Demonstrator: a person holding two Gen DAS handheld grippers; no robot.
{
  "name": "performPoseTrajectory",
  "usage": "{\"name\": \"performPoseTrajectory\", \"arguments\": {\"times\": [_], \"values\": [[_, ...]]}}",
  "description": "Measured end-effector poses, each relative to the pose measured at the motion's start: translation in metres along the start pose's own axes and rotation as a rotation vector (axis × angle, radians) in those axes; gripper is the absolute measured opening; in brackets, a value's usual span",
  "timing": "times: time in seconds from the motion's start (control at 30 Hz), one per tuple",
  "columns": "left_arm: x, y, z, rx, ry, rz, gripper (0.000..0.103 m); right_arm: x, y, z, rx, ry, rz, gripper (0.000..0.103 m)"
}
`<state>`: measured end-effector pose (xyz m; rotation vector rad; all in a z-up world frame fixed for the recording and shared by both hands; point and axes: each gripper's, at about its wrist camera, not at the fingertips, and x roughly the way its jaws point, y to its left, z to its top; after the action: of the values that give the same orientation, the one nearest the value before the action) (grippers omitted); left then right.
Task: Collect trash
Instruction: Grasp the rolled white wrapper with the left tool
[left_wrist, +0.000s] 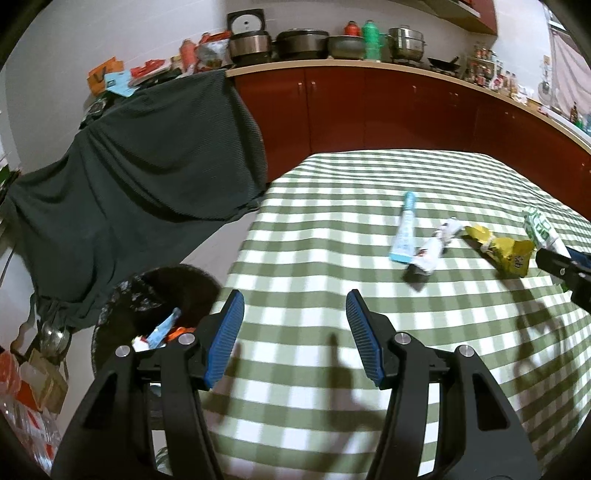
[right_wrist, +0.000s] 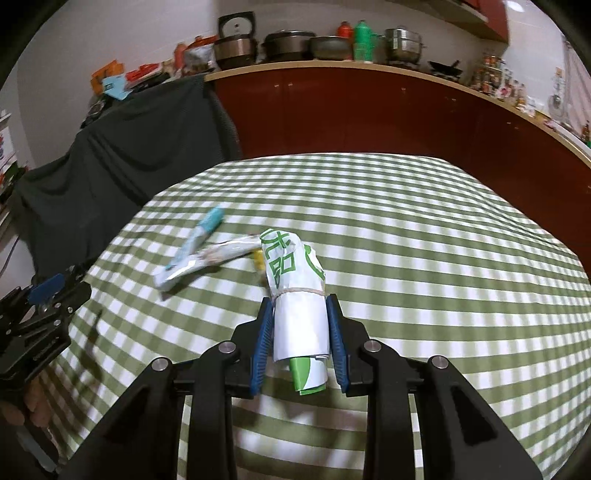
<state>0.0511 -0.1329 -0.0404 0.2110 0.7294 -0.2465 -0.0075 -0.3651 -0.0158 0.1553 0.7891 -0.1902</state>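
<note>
My right gripper (right_wrist: 300, 306) is shut on a rolled white-and-green wrapper (right_wrist: 299, 295) tied with a band, held just above the checked table (right_wrist: 443, 258); the roll also shows at the right edge of the left wrist view (left_wrist: 539, 229). My left gripper (left_wrist: 295, 299) is open and empty over the table's left edge, beside a dark trash bin (left_wrist: 155, 295) holding several wrappers. On the table lie a light blue tube (left_wrist: 404, 229), a silver-white wrapper (left_wrist: 432, 251) and a yellow wrapper (left_wrist: 498, 247).
A dark cloth (left_wrist: 147, 177) drapes over furniture left of the table. Red cabinets (left_wrist: 369, 107) with pots on the counter stand behind. Boxes and clutter (left_wrist: 33, 384) lie on the floor by the bin.
</note>
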Motion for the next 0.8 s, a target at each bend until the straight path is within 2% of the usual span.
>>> {"name": "performPoseTrajectory", "arguments": {"times": [0.33, 0.53, 0.8], "values": [[0.009, -0.049, 0.015, 0.085, -0.011, -0.058, 0.056, -0.006, -0.053, -0.005, 0.060, -0.012, -0.072, 0.030], [0.021, -0.075, 0.024, 0.142, -0.009, -0.080, 0.056, -0.002, -0.075, -0.008, 0.080, -0.005, -0.089, 0.030], [0.048, -0.098, 0.035, 0.202, 0.035, -0.093, 0.056, 0.005, -0.100, -0.009, 0.116, 0.004, -0.087, 0.030]]}}
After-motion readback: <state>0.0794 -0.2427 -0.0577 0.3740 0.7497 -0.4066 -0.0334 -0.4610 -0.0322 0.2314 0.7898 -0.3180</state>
